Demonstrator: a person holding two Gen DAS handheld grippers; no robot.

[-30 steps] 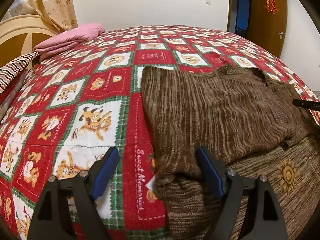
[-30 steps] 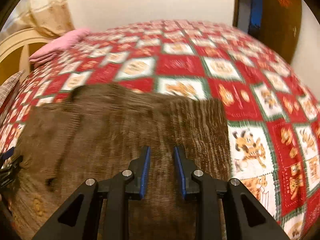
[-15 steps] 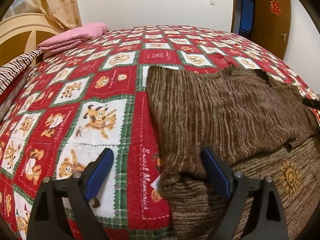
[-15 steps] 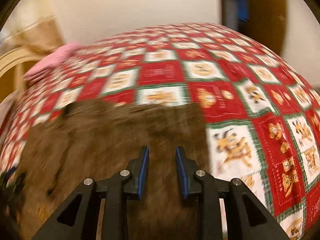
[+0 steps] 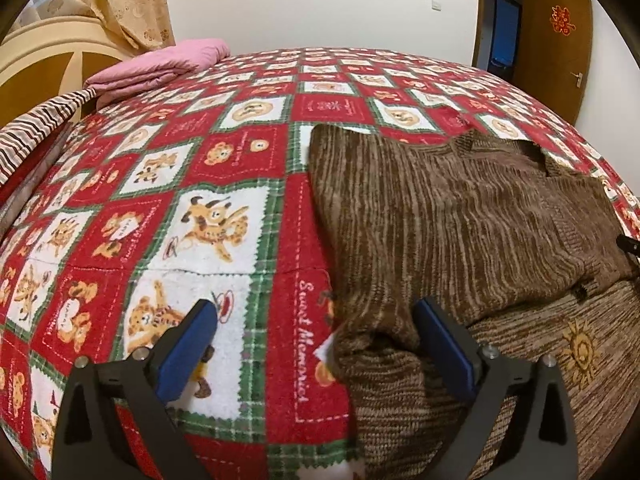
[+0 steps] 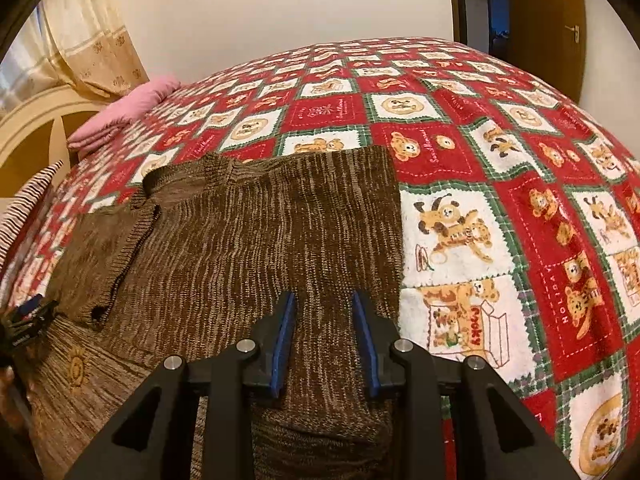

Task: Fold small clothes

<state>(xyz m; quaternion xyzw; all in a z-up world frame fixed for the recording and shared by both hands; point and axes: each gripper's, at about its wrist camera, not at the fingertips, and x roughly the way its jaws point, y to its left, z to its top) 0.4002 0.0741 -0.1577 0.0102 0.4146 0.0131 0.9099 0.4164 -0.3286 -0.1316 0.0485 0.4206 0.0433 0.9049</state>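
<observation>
A brown knit sweater [image 5: 460, 220] with a sun motif [image 5: 580, 350] lies partly folded on the red patchwork bedspread [image 5: 192, 220]. My left gripper [image 5: 314, 306] hovers over the sweater's near left corner. Its jaws are opening very wide: one blue pad is over the bedspread, the other over the knit, and neither presses the cloth. In the right wrist view the sweater [image 6: 248, 248] fills the left half. My right gripper [image 6: 323, 297] hangs above the sweater's near right part, its jaws opening a little, the gap narrow and holding nothing. The right gripper's tip [image 5: 628, 244] shows at the frame edge.
A folded pink blanket [image 5: 160, 66] and a striped pillow [image 5: 36, 132] lie by the headboard at the far left. A curtain [image 5: 132, 4] hangs behind them. A wooden door [image 5: 552, 32] stands at the far right. Bare bedspread [image 6: 520, 220] stretches right of the sweater.
The left jaws have spread wider over the sweater's corner. The right gripper has slid to the right, toward the sweater's right edge, and its jaws have parted slightly.
</observation>
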